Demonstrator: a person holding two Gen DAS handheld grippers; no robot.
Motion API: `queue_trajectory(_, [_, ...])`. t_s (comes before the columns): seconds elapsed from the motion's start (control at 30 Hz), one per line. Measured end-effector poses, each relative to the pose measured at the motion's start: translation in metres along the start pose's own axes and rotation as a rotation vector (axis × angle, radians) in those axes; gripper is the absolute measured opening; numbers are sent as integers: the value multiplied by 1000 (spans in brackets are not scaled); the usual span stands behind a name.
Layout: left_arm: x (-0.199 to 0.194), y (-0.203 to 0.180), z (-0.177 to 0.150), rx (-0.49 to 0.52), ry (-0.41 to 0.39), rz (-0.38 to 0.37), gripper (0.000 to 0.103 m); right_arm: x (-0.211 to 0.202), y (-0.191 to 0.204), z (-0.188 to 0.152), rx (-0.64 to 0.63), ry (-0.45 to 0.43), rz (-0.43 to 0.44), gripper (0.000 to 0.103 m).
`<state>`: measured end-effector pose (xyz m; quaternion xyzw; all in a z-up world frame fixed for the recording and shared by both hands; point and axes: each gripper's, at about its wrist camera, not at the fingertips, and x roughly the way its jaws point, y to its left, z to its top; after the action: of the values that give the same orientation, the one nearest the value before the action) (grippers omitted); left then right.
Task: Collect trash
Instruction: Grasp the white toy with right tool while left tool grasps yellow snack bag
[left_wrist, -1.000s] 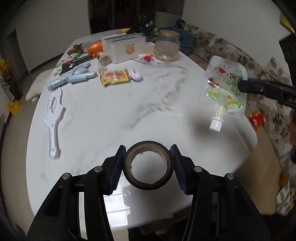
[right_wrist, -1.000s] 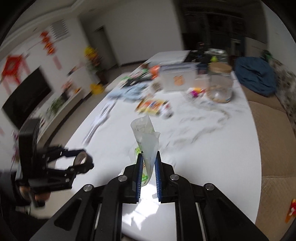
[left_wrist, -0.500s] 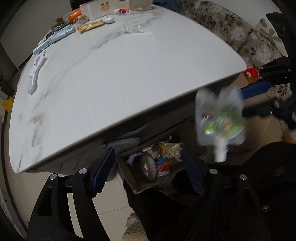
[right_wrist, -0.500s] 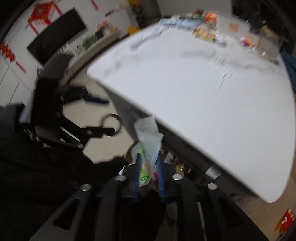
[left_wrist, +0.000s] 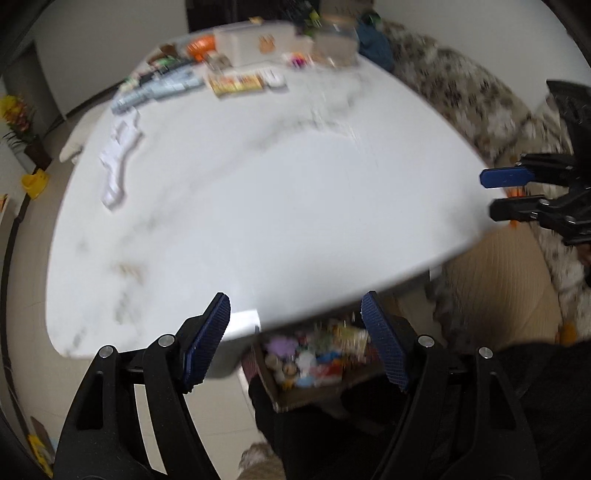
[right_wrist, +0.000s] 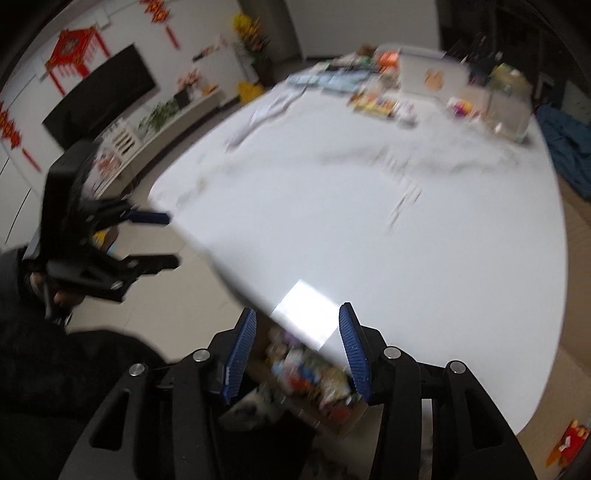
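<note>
A big white table (left_wrist: 277, 206) fills the room. Under its near edge, at 6 o'clock, sits a box (left_wrist: 314, 397) full of trash. The left gripper (left_wrist: 295, 332) is wide open and empty. The right gripper (right_wrist: 297, 341) is opening, empty too.

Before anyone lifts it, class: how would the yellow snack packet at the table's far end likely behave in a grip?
The yellow snack packet lies flat, so probably thin, light and floppy. Its printed film looks glossy, so perhaps slippery. Blur hides more.
</note>
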<state>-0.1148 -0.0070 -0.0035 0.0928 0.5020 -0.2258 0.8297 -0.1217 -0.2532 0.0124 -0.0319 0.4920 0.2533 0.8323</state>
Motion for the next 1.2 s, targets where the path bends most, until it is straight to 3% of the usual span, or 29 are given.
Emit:
queue_trajectory(0.27, [11, 42, 78, -124, -65, 139, 72, 31, -44, 107, 19, -135, -115, 50])
queue_trajectory(0.33, [20, 57, 100, -155, -75, 198, 72, 46, -54, 132, 20, -156, -155, 59])
queue_trajectory(0.4, [31, 73, 118, -177, -73, 229, 72, 68, -69, 165, 38, -179, -203, 60])
queue_trajectory(0.57, [69, 116, 158, -242, -35, 276, 72, 146, -112, 227, 82, -119, -270, 63])
queue_trajectory(0.8, [110, 140, 179, -226, 20, 259, 72, 225, -142, 256, 86, 2, -300, 63])
queue_trajectory(0.87, [118, 143, 184, -209, 31, 248, 72, 241, -151, 259, 111, 33, -299, 58])
queue_trajectory(0.9, [122, 143, 186, -200, 33, 246, 72, 246, -154, 260, 118, 49, -287, 50])
queue_trajectory(0.97, [128, 144, 191, -183, 37, 247, 72, 247, -154, 262, 121, 42, -271, 38])
queue_trajectory(1.2, [151, 136, 209, -170, 55, 212, 72, 219, -148, 229, 152, 39, -283, 38])
